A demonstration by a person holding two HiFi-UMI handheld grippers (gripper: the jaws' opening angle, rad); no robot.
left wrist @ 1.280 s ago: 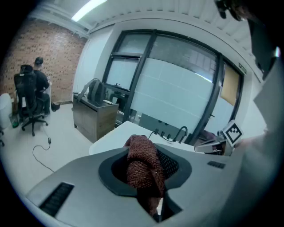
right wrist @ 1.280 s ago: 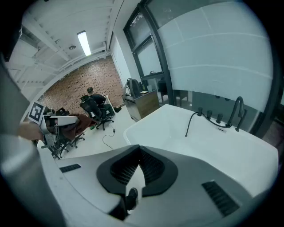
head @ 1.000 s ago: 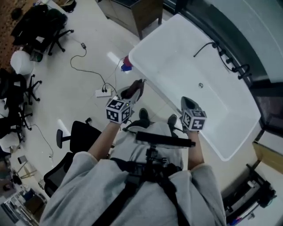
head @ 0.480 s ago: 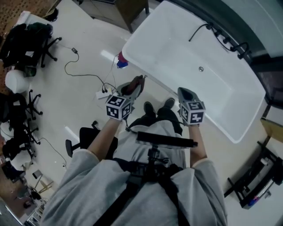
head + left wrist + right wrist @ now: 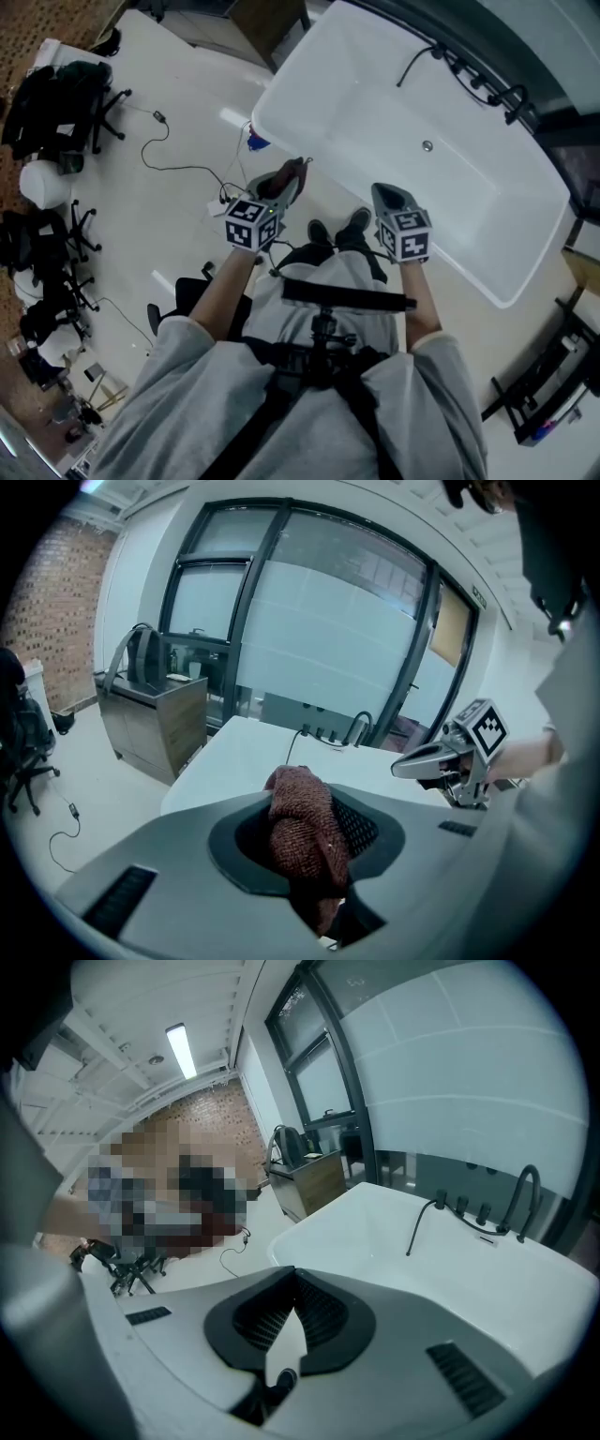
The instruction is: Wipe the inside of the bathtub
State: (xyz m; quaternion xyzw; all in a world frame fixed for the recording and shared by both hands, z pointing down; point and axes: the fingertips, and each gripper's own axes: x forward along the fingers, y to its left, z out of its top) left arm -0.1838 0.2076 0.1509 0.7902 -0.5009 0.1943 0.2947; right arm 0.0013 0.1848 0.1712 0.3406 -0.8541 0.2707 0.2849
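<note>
Meanwhile, left claw [image 5: 305, 797] pinches a maroon cloth [image 5: 302, 834] beside the bathtub [image 5: 356, 94]; right claw [image 5: 294, 1277] closed, empty.

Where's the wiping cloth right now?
The cloth is clamped in the left gripper, left of centre in the head view, over the floor just outside the bathtub's near rim.
</note>
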